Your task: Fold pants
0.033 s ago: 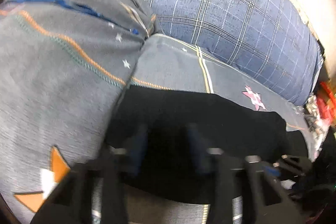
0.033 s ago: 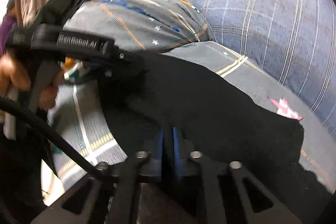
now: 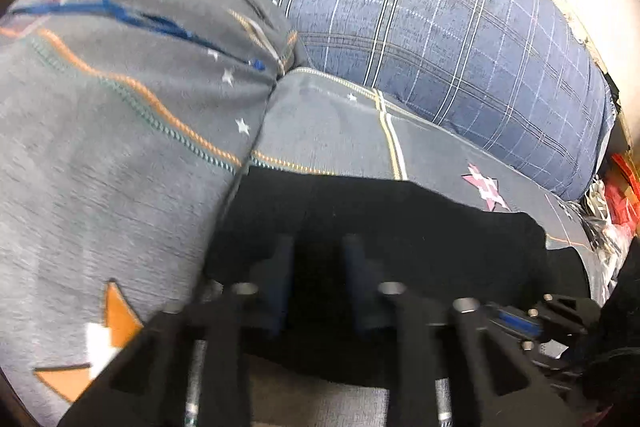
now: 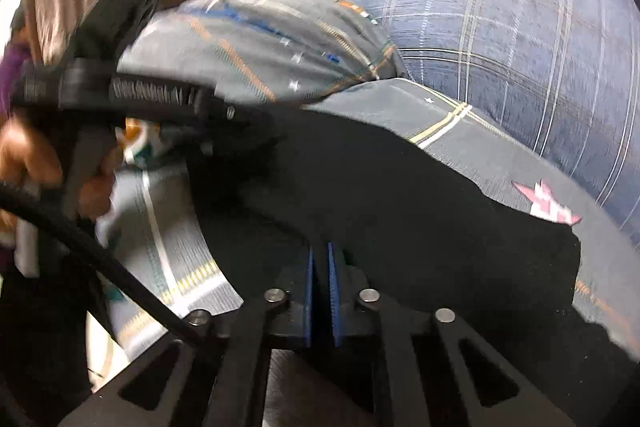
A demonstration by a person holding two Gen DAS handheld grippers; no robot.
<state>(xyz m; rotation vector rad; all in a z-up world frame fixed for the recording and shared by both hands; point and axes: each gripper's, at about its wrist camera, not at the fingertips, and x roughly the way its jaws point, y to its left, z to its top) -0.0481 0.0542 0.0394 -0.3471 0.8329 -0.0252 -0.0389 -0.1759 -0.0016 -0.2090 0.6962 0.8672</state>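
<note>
Black pants [image 3: 400, 219] lie spread on a grey patterned bed cover [image 3: 332, 123]. My left gripper [image 3: 318, 243] sits over their near edge. Its jaws are closing, with dark cloth filling the narrow gap between the blurred fingers. In the right wrist view the left gripper [image 4: 244, 131] reaches in from the left, its tip at the pants' [image 4: 400, 195] raised left edge. My right gripper [image 4: 320, 251] is shut, its blue pads nearly together on the pants' near edge.
A big blue checked pillow [image 3: 440, 39] lies behind the pants. A bunched grey quilt [image 3: 100, 147] rises at the left. A hand [image 4: 20, 155] holds the left gripper, and a black cable [image 4: 100, 259] trails from it. Red clutter [image 3: 620, 187] sits at the far right.
</note>
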